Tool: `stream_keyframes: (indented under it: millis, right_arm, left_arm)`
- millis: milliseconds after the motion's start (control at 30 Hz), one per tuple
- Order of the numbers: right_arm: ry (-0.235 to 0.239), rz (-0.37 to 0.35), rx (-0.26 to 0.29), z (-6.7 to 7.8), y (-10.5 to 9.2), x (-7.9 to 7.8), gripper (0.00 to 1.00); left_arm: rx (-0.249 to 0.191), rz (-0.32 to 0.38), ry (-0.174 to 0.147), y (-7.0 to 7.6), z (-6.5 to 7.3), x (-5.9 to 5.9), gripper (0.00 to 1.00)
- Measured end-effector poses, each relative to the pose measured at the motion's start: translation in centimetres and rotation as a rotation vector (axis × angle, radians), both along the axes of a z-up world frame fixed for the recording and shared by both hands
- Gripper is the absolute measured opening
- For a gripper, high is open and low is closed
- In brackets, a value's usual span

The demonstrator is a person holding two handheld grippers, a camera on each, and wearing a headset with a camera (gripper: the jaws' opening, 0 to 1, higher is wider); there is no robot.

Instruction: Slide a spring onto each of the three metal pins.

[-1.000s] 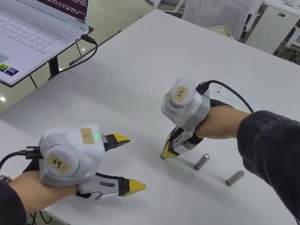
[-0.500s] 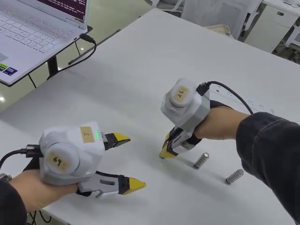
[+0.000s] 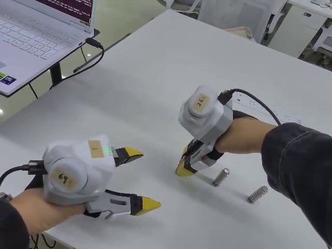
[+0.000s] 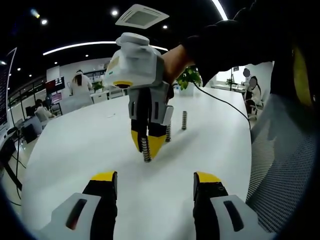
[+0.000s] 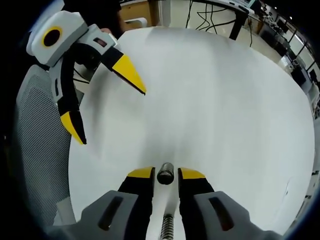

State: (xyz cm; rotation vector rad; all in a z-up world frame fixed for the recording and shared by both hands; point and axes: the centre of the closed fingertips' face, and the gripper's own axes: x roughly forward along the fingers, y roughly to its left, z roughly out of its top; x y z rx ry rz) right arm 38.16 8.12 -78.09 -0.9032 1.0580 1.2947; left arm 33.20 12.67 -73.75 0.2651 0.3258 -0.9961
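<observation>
My right gripper (image 3: 182,167) points down at the white table (image 3: 155,78), shut on a coiled spring (image 4: 146,150) whose lower end touches or nearly touches the table. A round metal end (image 5: 165,174) shows between its yellow tips, with coils below it (image 5: 167,227). Two more springs stand upright just right of it, one near (image 3: 221,177) and one farther right (image 3: 258,194); they also show behind the right gripper (image 4: 148,142) as the nearer spring (image 4: 168,132) and the farther spring (image 4: 184,120). My left gripper (image 3: 140,179) hovers open at the front left, its jaws wide apart with nothing between them.
An open laptop (image 3: 36,36) on a stand sits off the table's far left, with a black cable (image 3: 91,57) running from it. A cable (image 3: 254,104) trails from the right gripper across the table. A mesh chair (image 5: 40,145) stands beside the table.
</observation>
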Motion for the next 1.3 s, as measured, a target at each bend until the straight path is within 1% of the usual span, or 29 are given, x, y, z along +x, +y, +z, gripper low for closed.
stream_keyframes:
  millis: [200, 267, 433, 533, 667, 800, 900, 967, 1033, 1300]
  right_arm:
    - [-0.003, -0.013, 0.023, 0.3, -0.2, -0.1, 0.22]
    - [0.007, -0.028, 0.041, 0.5, -0.2, -0.3, 0.25]
    - [-0.001, -0.052, 0.067, 1.0, -0.6, -0.1, 0.27]
    - [-0.003, -0.079, 0.097, 1.4, -0.8, 0.1, 0.29]
    - [-0.006, -0.1, 0.118, 1.8, -1.1, 0.2, 0.31]
    - [-0.016, -0.122, 0.139, 2.2, -1.5, 0.3, 0.34]
    - [-0.032, -0.154, 0.181, 2.8, -1.6, 0.7, 0.37]
    - [-0.042, -0.164, 0.2, 3.2, -1.7, 0.8, 0.39]
    - [-0.06, -0.185, 0.228, 3.7, -1.8, 1.1, 0.41]
    - [-0.092, -0.239, 0.289, 4.8, -2.6, 1.3, 0.46]
  left_arm:
    - [0.001, -0.004, 0.0, -0.2, 0.1, 0.0, 0.58]
    - [0.002, -0.006, 0.002, -0.2, 0.1, -0.1, 0.58]
    - [0.007, -0.016, 0.004, -0.5, 0.0, -0.2, 0.58]
    - [0.009, -0.021, 0.005, -0.7, 0.0, -0.3, 0.58]
    - [0.012, -0.026, 0.006, -0.8, 0.1, -0.3, 0.58]
    - [0.016, -0.029, 0.004, -0.8, 0.1, -0.3, 0.58]
    - [0.018, -0.027, 0.003, -0.7, 0.2, -0.1, 0.58]
    - [0.02, -0.029, 0.002, -0.8, 0.3, -0.2, 0.58]
    - [0.025, -0.033, 0.002, -0.9, 0.3, -0.2, 0.58]
    - [0.035, -0.038, 0.002, -1.1, 0.5, 0.0, 0.58]
